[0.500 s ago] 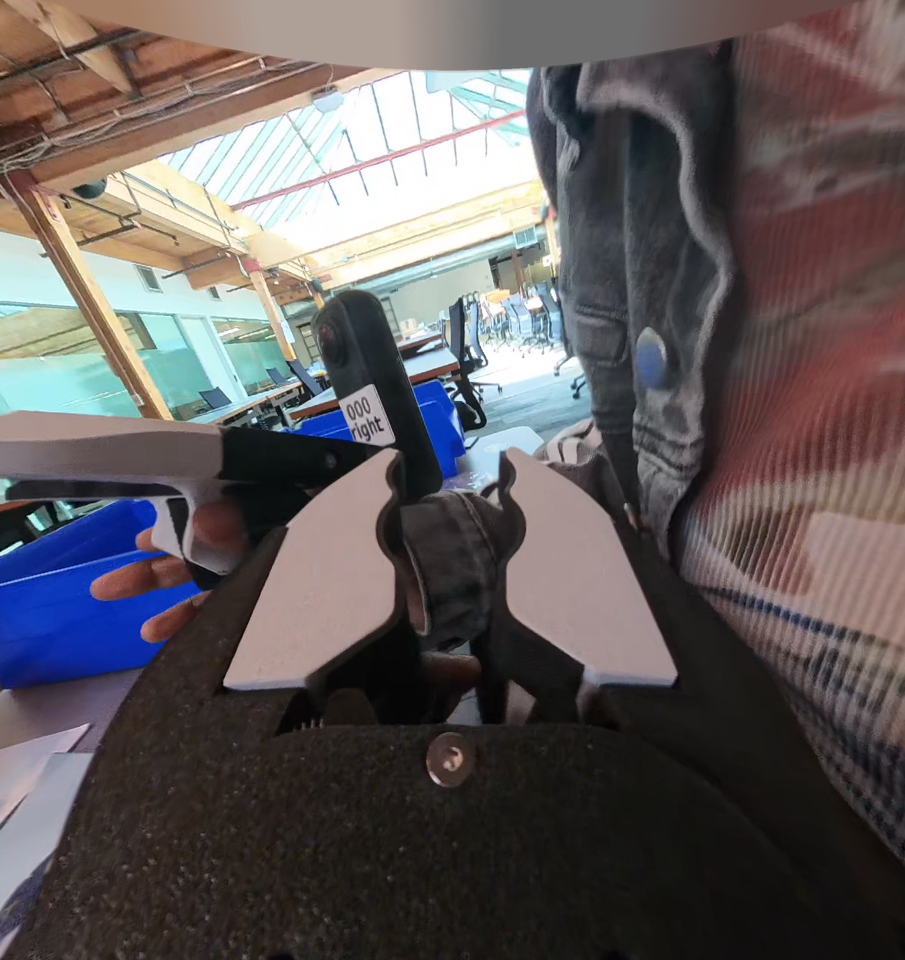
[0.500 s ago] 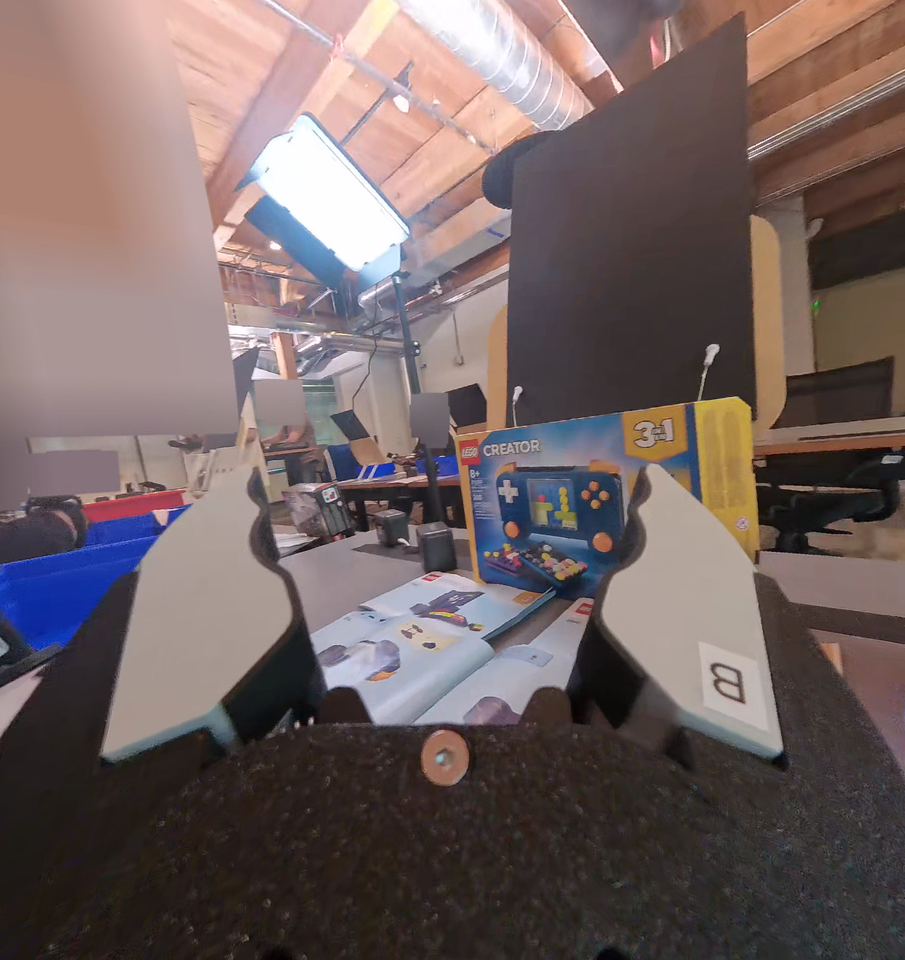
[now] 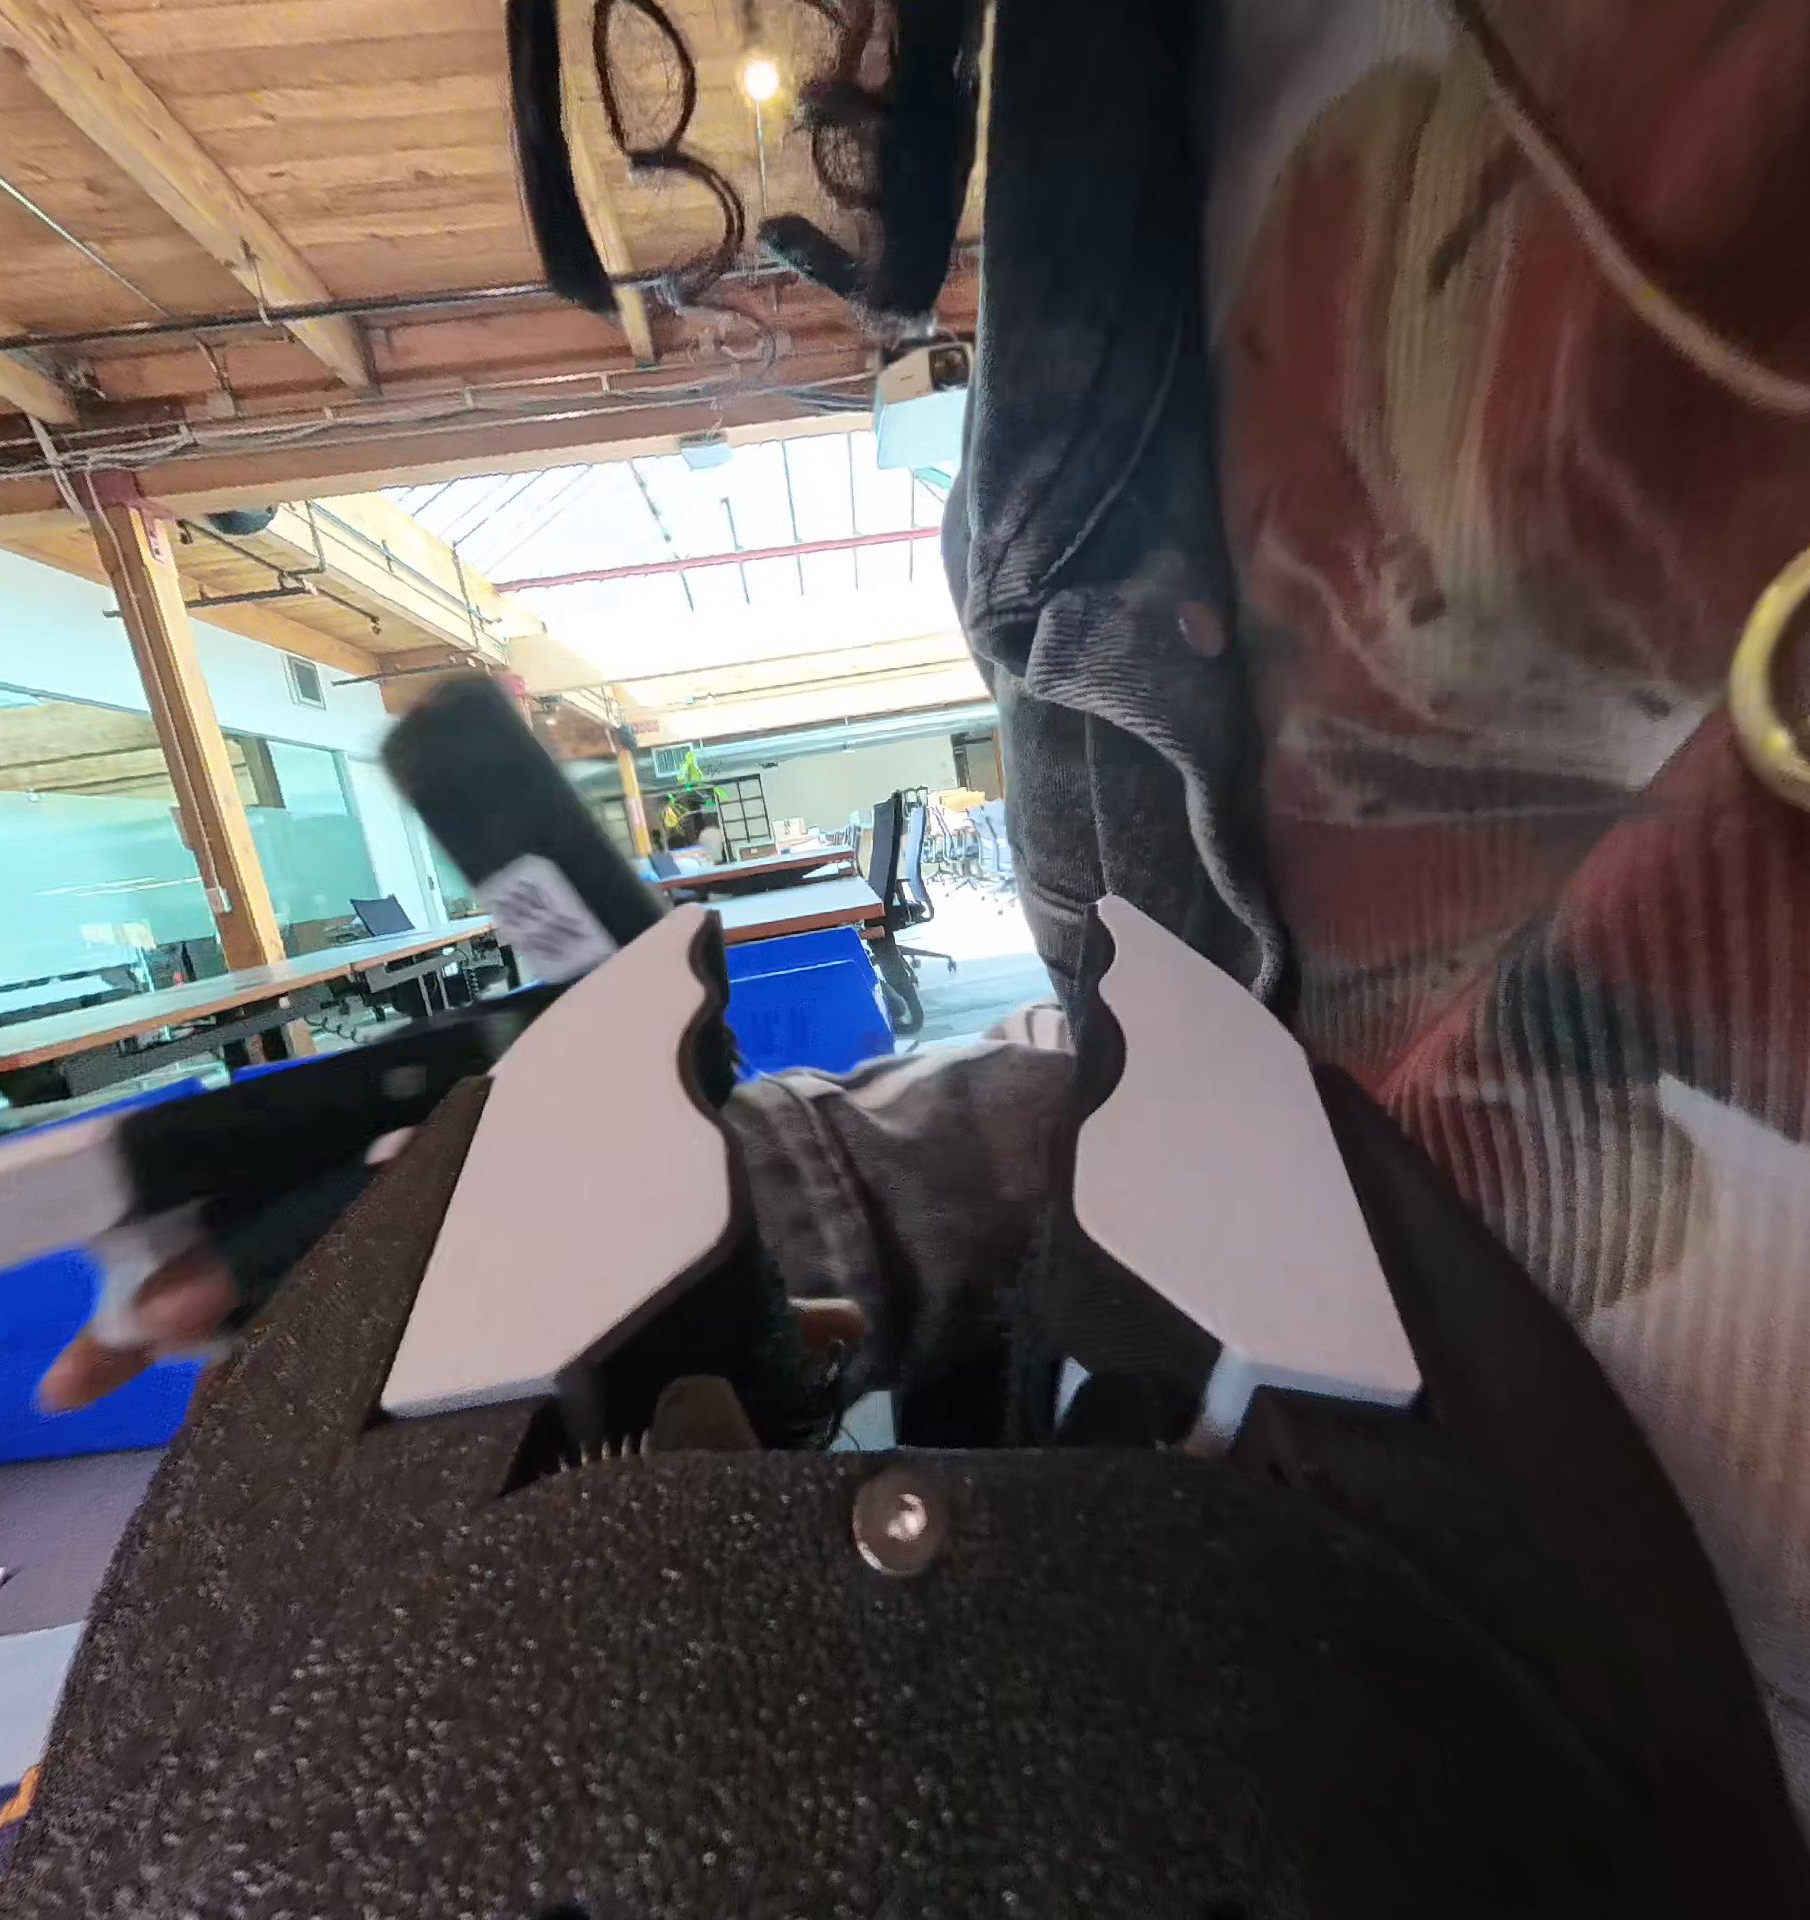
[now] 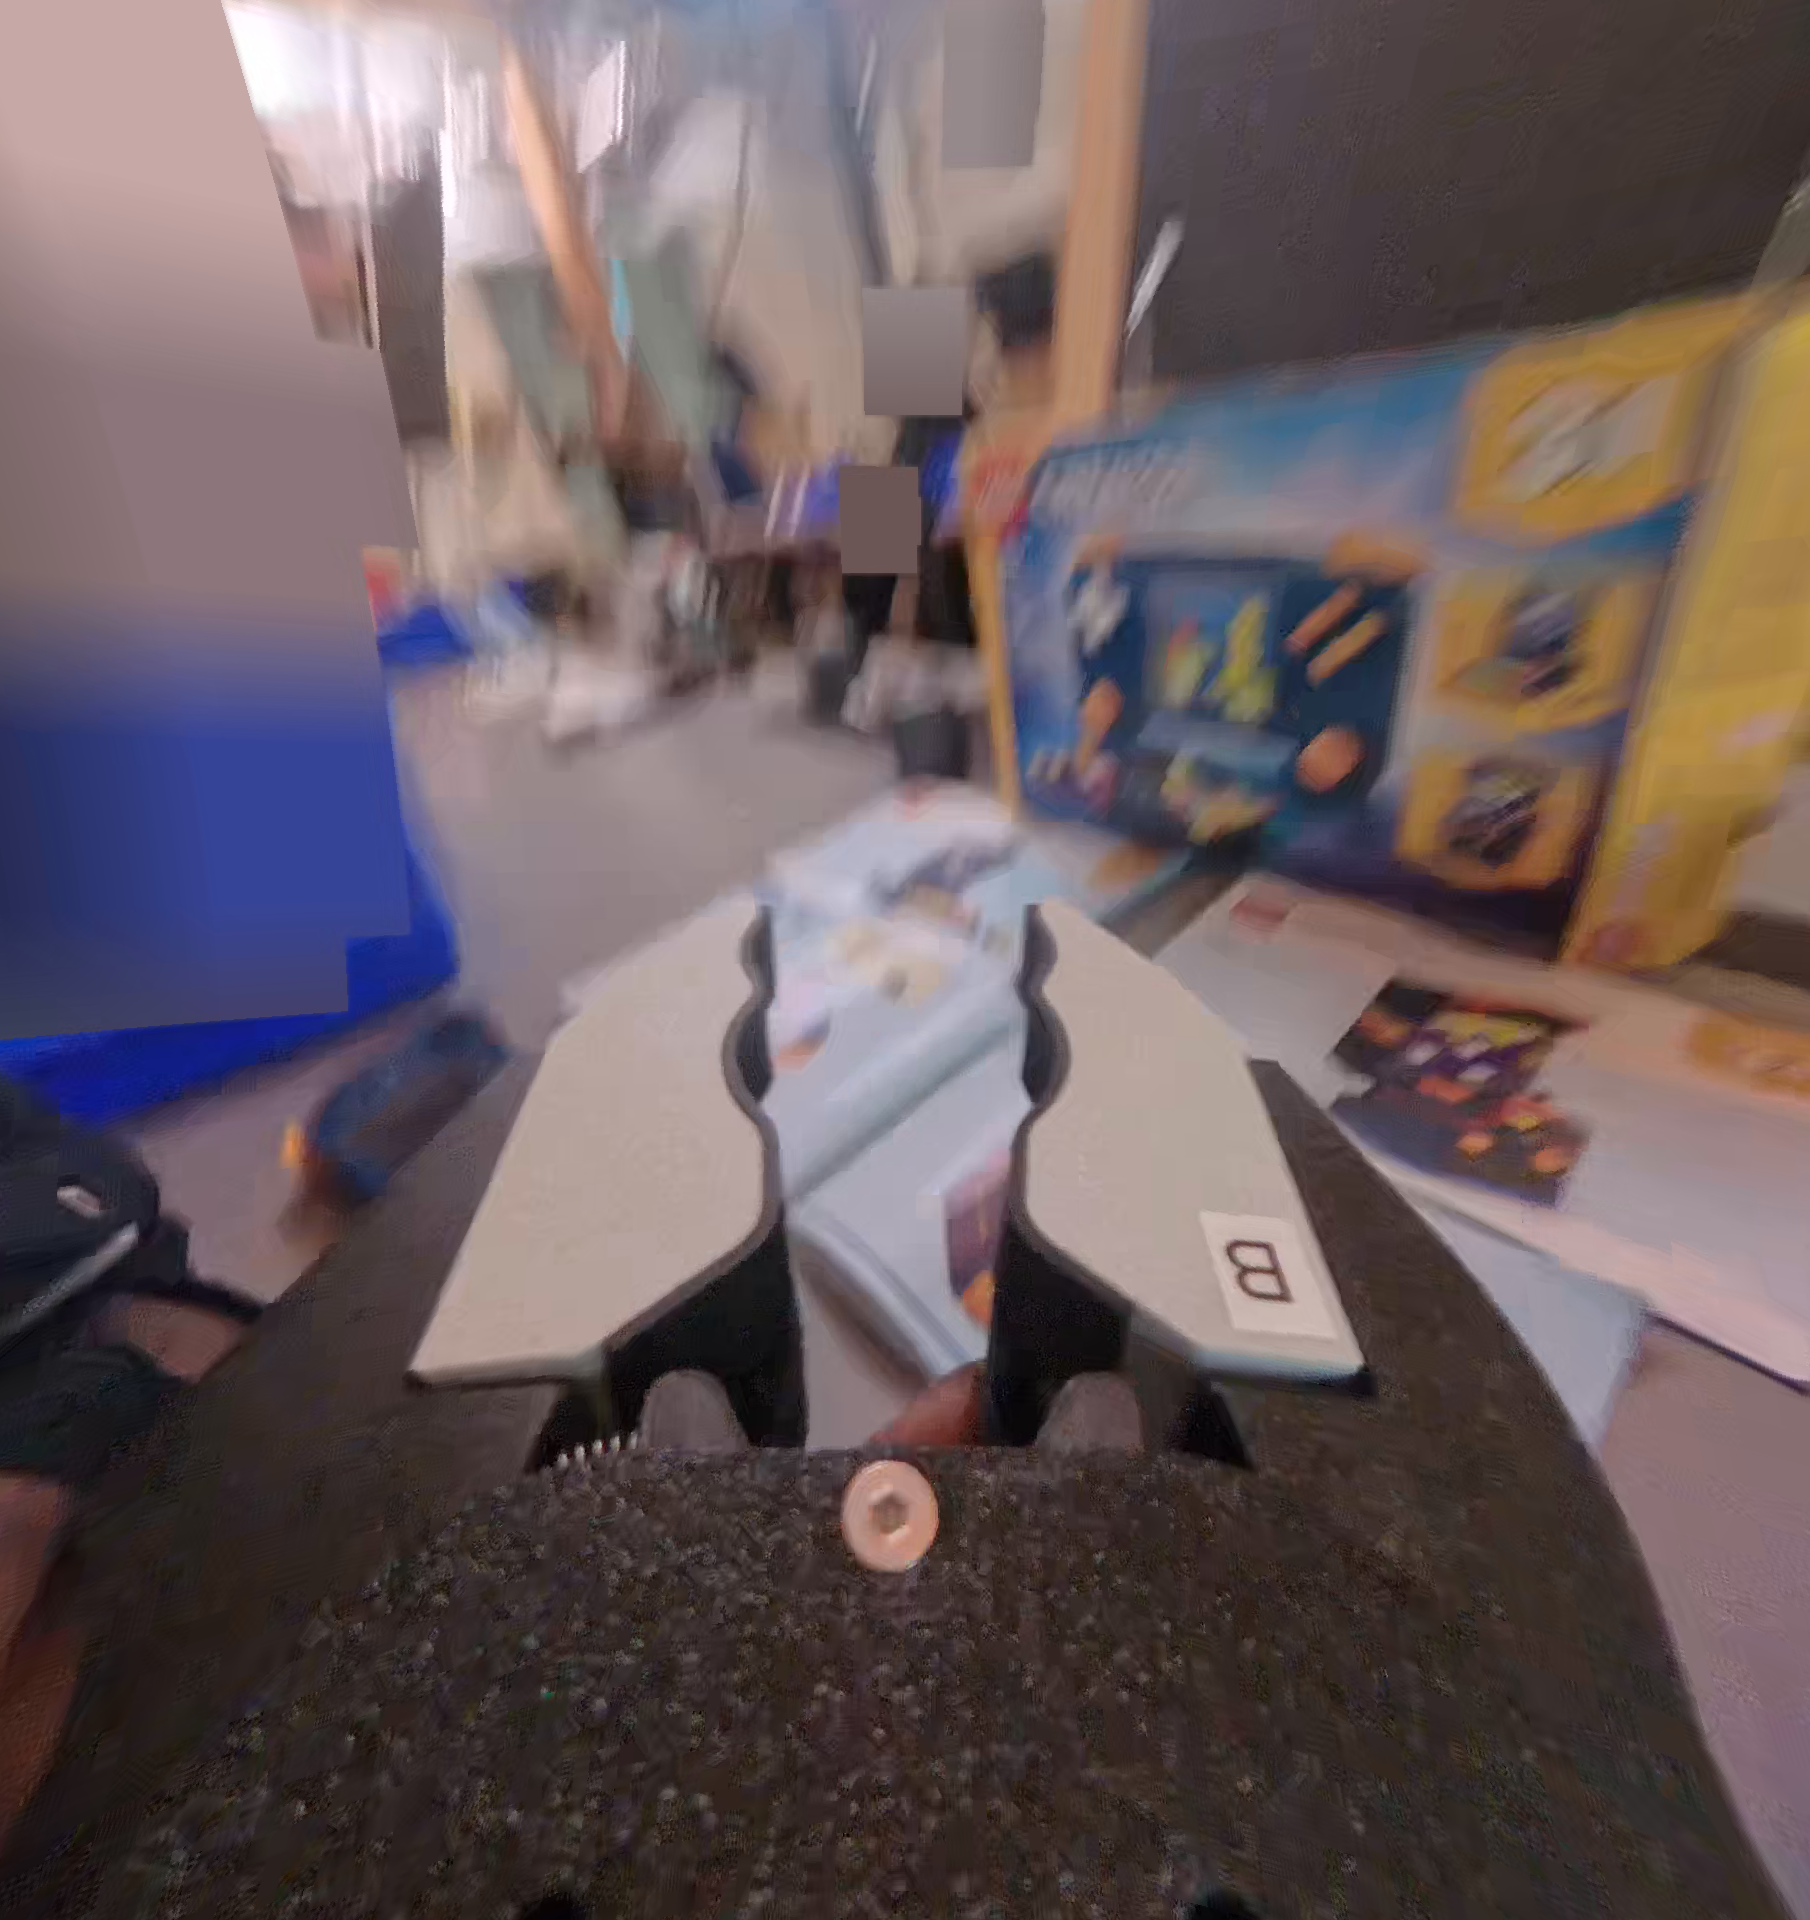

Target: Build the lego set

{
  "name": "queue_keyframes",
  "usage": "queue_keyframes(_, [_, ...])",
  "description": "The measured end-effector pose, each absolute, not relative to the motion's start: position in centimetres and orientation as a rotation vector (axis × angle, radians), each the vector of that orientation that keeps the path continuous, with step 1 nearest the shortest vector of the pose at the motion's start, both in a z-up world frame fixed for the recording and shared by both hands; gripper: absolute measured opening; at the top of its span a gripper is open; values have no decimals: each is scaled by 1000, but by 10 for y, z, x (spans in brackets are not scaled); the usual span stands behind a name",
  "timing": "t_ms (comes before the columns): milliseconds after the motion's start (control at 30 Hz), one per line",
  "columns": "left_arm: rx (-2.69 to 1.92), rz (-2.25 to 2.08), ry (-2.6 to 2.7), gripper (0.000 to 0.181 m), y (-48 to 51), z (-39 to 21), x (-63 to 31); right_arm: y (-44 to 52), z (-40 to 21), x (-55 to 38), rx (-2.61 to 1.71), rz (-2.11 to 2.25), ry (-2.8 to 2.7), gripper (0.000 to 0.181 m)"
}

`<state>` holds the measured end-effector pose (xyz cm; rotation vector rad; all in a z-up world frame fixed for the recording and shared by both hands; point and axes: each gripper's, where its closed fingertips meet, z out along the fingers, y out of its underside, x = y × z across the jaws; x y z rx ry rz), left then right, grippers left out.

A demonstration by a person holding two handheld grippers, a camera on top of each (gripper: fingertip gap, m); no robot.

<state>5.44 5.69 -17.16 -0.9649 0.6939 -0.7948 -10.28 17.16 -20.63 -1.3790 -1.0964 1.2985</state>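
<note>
Nothing built yet; best to steady both tools over the desk (image 4: 610, 790) and find loose pieces before grasping, judging by the heavy blur. Left tongs (image 3: 906, 966), centre of frame: parted wide, empty, pointed at a dark denim sleeve (image 3: 880, 1153) and touching nothing. Right tongs (image 4: 896, 956), centre of frame: parted by a narrow gap, empty, above open booklets (image 4: 880, 1081). Lego box (image 4: 1400, 644) upright at upper right; small dark blue piece (image 4: 392, 1091) at lower left by a blue bin (image 4: 423, 935).
</note>
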Motion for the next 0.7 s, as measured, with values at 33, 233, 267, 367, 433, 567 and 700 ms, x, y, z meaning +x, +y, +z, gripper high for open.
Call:
queue_keyframes(33, [-956,-799,688,63,56,-170,53,163,-224,-118,-1471,1239,-1309,34])
queue_keyframes(233, [-952,-858,648,57,56,-166,48,140,-311,-170,-1566,818,-1889,8])
queue_keyframes(267, [-954,-860,646,56,56,-166,48,140,-326,-167,-1564,705,-1950,9])
queue_keyframes(367, [-961,-863,654,56,56,-168,49,150,-337,-156,-1488,545,-1994,5])
queue_keyframes(433, [-964,-858,666,55,55,-169,51,155,-337,-149,-1505,551,-2005,5])
queue_keyframes(567, [-972,-854,674,54,56,-171,52,165,-337,-138,-1538,571,-2015,5])
queue_keyframes(700, [-975,-854,681,54,55,-172,53,169,-337,-133,-1559,582,-2018,5])
